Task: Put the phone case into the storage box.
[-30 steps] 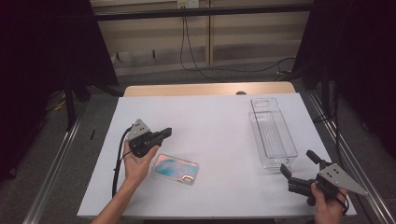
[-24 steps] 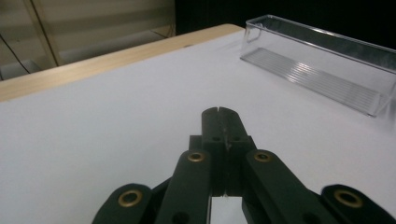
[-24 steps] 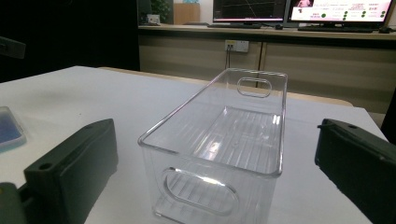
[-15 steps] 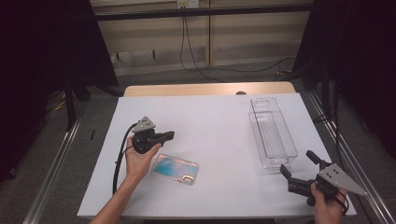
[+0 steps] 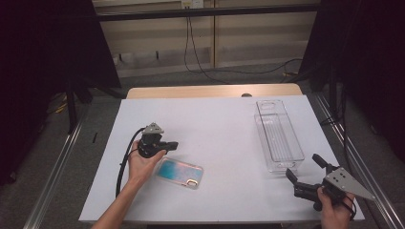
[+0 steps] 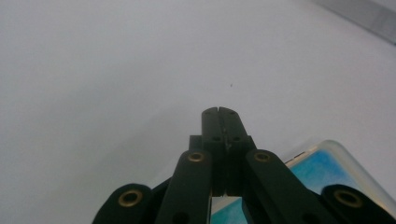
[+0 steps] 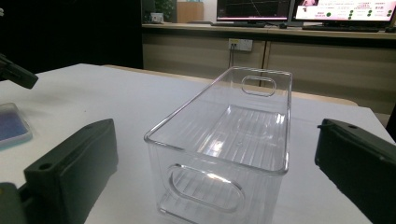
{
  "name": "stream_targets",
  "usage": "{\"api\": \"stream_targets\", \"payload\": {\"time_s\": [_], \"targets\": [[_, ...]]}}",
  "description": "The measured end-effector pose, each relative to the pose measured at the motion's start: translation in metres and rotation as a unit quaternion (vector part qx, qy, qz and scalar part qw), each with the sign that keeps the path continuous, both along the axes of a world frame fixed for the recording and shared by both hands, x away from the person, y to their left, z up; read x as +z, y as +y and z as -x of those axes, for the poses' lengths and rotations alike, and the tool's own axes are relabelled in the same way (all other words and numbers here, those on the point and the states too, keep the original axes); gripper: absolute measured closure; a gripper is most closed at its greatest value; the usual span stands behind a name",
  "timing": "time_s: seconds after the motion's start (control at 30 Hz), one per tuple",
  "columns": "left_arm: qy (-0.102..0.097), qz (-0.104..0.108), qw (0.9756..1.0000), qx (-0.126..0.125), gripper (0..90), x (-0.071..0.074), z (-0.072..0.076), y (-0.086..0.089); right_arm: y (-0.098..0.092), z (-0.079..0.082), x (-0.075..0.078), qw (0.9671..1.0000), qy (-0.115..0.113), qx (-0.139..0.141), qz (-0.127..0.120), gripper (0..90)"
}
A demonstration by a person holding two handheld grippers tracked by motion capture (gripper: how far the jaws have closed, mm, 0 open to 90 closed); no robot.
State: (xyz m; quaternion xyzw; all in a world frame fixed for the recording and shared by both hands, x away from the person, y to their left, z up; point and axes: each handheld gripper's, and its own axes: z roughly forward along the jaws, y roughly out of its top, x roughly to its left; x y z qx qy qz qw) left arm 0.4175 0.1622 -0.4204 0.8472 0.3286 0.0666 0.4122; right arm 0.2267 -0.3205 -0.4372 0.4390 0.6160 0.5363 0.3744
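Since the earlier frame, the left tongs, closed on nothing, have edged slightly left just above the phone, which lies unmoved on the desk, while the right tongs gape open before the clear bin.

A white tabletop stands on grey floor. Beyond its far edge runs a beige panelled wall with hanging cables; black curtains flank it. Behind the tabletop, monitors glow on a counter.
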Motion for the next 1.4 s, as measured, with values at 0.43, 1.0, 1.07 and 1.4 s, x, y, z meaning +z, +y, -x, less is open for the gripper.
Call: {"api": "stream_targets", "payload": {"time_s": [0.43, 1.0, 1.07, 1.4], "targets": [[0.061, -0.053, 0.9966, -0.014, 90.0, -0.015, -0.004, -0.008, 0.0, -0.001, 0.0, 1.0, 0.0, 0.0, 0.0, 0.0], [0.077, -0.074, 0.9942, -0.012, 90.0, -0.02, -0.005, -0.006, 0.0, 0.0, 0.0, 1.0, 0.0, 0.0, 0.0, 0.0], [0.072, -0.082, 0.994, -0.013, 90.0, -0.02, -0.004, -0.008, 0.0, 0.0, 0.0, 1.0, -0.001, 0.0, 0.0, 0.0], [0.078, -0.082, 0.9935, -0.018, 90.0, -0.019, -0.003, -0.006, 0.0, 0.001, 0.0, 1.0, -0.001, -0.002, 0.0, 0.0]]}}
